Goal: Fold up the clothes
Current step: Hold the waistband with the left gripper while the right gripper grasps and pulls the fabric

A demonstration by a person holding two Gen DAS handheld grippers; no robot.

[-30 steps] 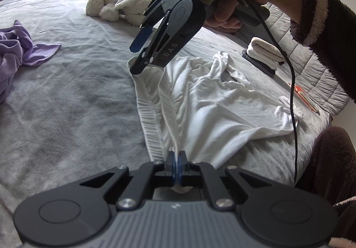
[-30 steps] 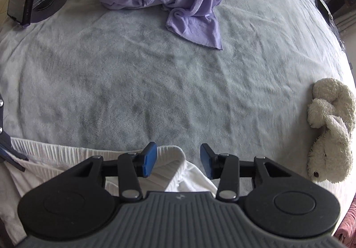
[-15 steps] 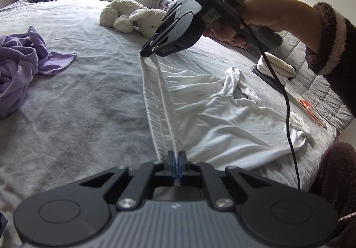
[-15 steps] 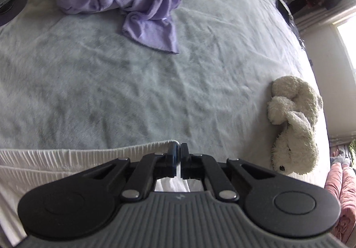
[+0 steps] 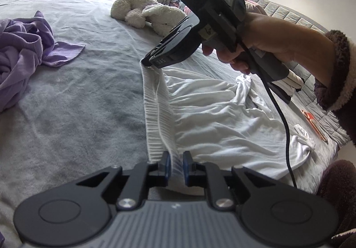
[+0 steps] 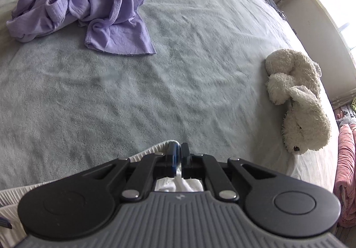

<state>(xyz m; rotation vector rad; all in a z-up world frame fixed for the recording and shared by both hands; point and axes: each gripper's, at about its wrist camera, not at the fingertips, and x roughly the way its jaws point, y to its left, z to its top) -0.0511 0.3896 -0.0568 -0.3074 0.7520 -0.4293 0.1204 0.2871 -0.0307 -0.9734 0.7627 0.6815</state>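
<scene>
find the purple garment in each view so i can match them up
Left wrist view: the purple garment lies crumpled at the left edge, on the grey bedspread.
Right wrist view: the purple garment sits at the top left, far beyond the gripper.
Shared landmark: the white plush toy, top centre in the left wrist view, is at the right edge in the right wrist view.
</scene>
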